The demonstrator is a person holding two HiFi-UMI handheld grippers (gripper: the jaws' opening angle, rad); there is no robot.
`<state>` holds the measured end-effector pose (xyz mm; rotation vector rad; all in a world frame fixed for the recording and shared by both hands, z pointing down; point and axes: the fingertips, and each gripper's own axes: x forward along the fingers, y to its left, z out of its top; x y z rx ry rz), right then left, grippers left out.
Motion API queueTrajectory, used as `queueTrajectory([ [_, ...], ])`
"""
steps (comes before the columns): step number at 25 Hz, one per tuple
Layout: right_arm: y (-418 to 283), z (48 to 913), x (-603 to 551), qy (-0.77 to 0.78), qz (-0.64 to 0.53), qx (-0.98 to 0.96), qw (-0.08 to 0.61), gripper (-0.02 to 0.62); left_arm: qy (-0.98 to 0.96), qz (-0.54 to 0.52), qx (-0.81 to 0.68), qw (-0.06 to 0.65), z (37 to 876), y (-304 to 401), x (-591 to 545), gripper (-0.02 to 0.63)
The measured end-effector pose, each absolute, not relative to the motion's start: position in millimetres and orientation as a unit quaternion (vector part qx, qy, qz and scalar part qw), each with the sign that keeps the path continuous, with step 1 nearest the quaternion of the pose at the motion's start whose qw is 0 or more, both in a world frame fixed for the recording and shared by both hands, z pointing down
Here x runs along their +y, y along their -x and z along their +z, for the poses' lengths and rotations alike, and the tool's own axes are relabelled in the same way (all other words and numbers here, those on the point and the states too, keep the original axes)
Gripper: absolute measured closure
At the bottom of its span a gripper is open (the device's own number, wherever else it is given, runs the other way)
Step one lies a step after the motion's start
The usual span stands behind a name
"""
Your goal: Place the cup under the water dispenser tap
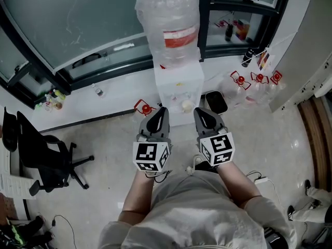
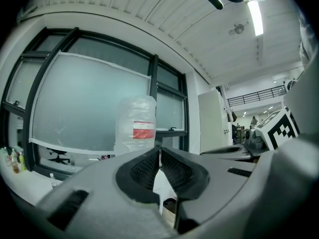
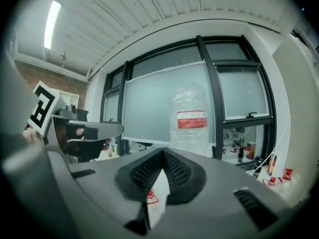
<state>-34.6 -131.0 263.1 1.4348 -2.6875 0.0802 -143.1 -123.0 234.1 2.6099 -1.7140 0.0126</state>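
The white water dispenser (image 1: 178, 90) stands against the window wall, topped by a big clear bottle (image 1: 168, 22) with a red label. A small pale round thing (image 1: 187, 106), perhaps the cup, sits in its tap recess. My left gripper (image 1: 162, 111) and right gripper (image 1: 200, 113) hang side by side just short of the dispenser's front, pointing at it. Both are shut with nothing held. In the left gripper view the jaws (image 2: 159, 156) meet below the bottle (image 2: 137, 126). The right gripper view shows its jaws (image 3: 162, 154) closed before the bottle (image 3: 191, 121).
A black bin (image 1: 216, 101) stands right of the dispenser and a red-topped item (image 1: 145, 108) left of it. More red-topped items (image 1: 258, 79) line the right wall. A black office chair (image 1: 46, 157) is at the left. Small bottles (image 1: 52, 100) sit on the sill.
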Motion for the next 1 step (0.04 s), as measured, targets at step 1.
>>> queueTrajectory([
  [1, 34.6, 264.5, -130.8, -0.47, 0.026, -0.881, 0.049, 0.568, -0.836, 0.004, -0.549, 0.011, 235.2, 143.2, -123.5, 0.583],
])
